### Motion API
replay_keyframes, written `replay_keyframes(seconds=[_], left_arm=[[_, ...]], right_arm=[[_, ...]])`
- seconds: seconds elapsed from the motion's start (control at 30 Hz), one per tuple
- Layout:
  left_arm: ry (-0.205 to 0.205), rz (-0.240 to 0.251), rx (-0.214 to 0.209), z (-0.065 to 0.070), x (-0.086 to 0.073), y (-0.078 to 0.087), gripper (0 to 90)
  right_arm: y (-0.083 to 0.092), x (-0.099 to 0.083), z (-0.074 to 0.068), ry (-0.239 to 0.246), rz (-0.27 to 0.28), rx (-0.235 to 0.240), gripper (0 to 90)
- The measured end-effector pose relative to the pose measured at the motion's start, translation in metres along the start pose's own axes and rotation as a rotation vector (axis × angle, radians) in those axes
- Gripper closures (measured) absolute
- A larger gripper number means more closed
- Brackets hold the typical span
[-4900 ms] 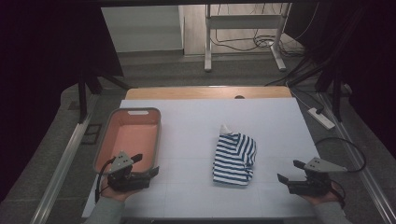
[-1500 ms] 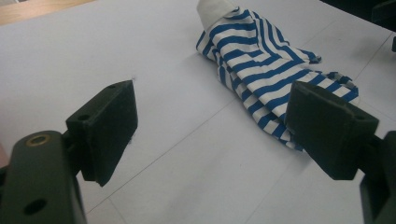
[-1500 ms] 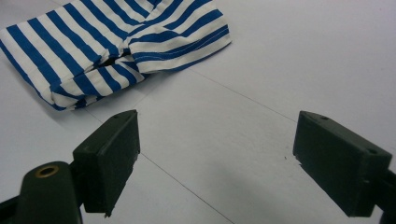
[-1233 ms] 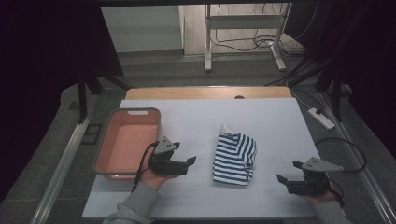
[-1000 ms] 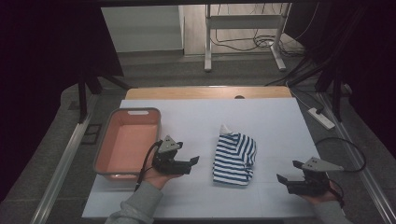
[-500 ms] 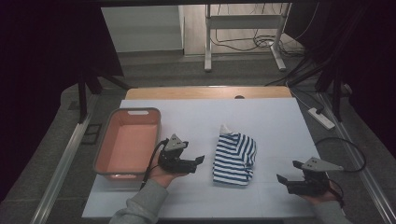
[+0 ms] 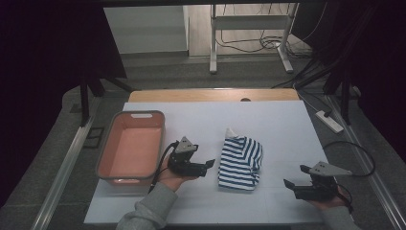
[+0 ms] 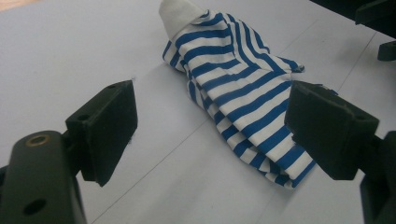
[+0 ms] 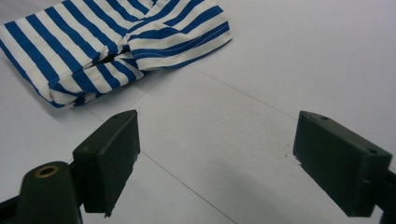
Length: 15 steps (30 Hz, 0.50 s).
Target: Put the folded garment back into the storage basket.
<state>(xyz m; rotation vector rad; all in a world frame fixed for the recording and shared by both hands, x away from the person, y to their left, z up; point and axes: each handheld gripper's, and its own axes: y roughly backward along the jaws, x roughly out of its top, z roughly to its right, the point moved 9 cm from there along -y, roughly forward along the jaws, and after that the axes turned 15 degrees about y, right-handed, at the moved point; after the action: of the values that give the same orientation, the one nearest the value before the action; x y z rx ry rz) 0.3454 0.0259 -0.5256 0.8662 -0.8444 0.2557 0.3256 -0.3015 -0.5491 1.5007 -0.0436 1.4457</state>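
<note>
- Left gripper (image 7: 207,166) has moved right since the earliest frame: from the near-left table edge, past the near end of the orange bin (image 7: 130,146), to just beside the striped garment (image 7: 241,161). Right gripper (image 7: 294,184) hasn't shifted; garment and bin lie as before.
- High view: garment sits folded and bunched at the middle of the white table (image 7: 201,120), a white tab poking out at its far end. Bin stands left of it, apart, and looks empty. Left jaws released, pointing right at the garment's left edge, not touching it. Right gripper rests near-right, well apart from the cloth, jaws also spread.
- Left gripper view: both jaws wide apart, nothing between them but tabletop. Garment (image 8: 243,88) lies ahead and toward the right jaw; its near folded corner is close to that jaw.
- Right gripper view: jaws released, holding nothing. Garment (image 9: 107,42) at far left, bare table between the jaws.
- Step, my read: approach for a left-hand pick, grasp not yet made.
- Next move calls for: ease forward so the folded left edge sits between the jaws, drop low enough to catch all layers, then clamp. Pinching only the top layer would likely unfold it on the lift.
- Writing: no brand, label or text readable on garment, bin or grippers.
</note>
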Motion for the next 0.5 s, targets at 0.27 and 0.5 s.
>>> replay_keyframes(seconds=[0.27, 0.5], left_arm=[[-0.001, -0.026, -0.003, 0.0, -0.001, -0.007, 14.9], [-0.003, -0.039, -0.019, 0.004, -0.001, -0.014, 14.3]], right_arm=[[0.0, 0.0, 0.0, 0.001, 0.002, 0.001, 15.6], [0.0, 0.0, 0.0, 0.0, 0.001, 0.002, 15.5]])
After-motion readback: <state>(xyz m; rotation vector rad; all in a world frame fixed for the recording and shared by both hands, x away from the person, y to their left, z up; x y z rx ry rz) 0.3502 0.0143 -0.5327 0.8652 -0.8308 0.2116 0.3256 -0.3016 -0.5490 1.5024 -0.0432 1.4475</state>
